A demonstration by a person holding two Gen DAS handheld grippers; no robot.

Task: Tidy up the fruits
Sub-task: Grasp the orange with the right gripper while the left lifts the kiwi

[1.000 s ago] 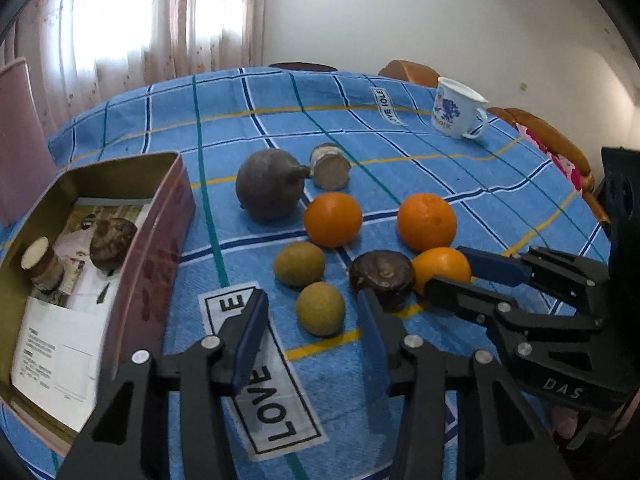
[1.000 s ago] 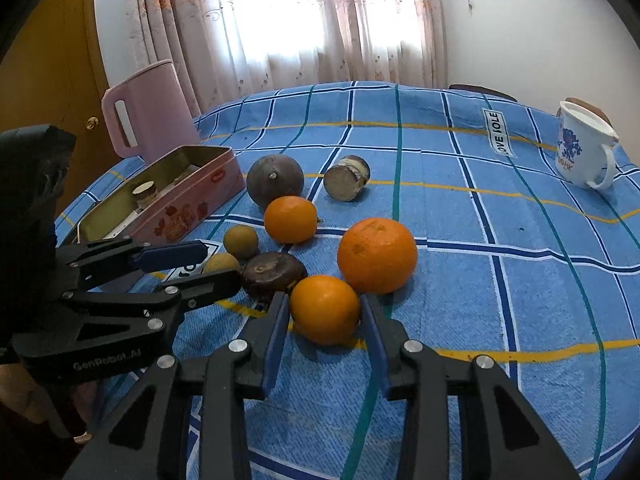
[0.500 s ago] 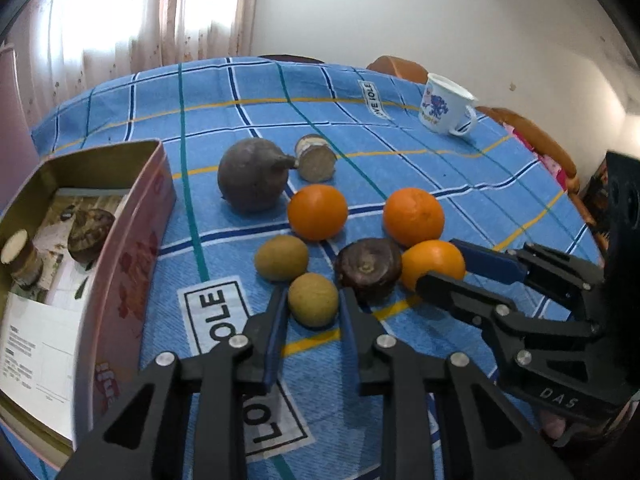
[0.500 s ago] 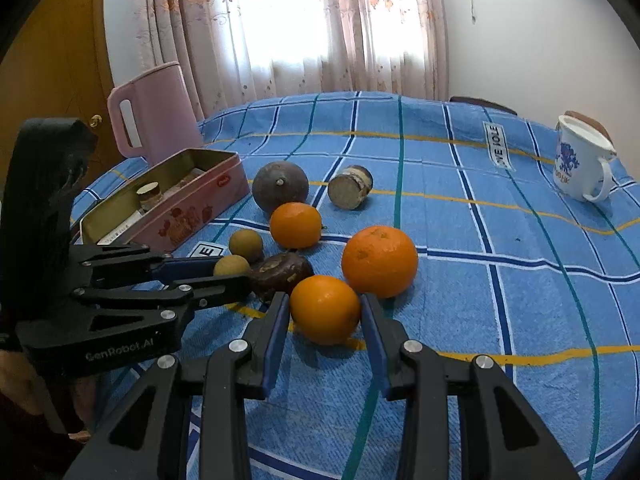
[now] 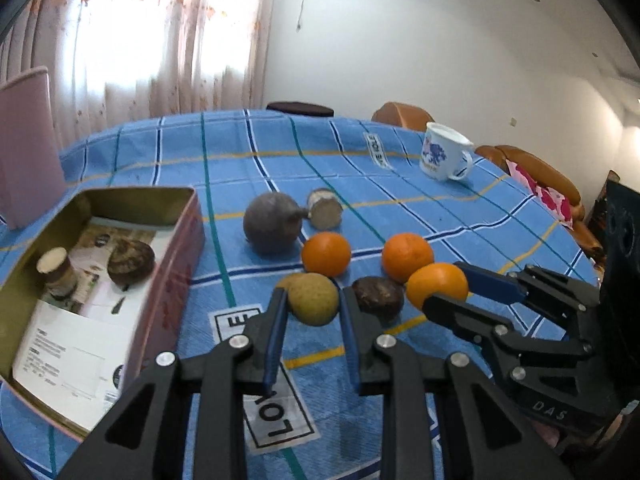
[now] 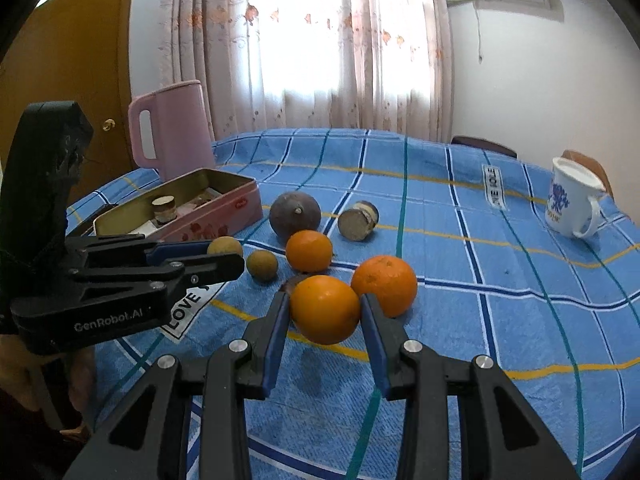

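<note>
Left wrist view: the left gripper (image 5: 313,307) pinches a small yellow-brown fruit (image 5: 313,298) between its blue pads, apparently lifted off the blue checked tablecloth (image 5: 400,184) — the open tin box (image 5: 176,240) lies directly to its left, by the table's left edge, so this hand is the nearer one for a drop. Right wrist view: the right gripper (image 6: 325,312) clamps an orange (image 6: 325,309), seemingly raised too; the box sits well off to its far left, beyond the other gripper, with another orange (image 6: 385,285) just behind.

The dark fruit (image 6: 291,281) is mostly hidden behind the held orange (image 6: 325,309); pink jug (image 5: 28,148) cut off.
</note>
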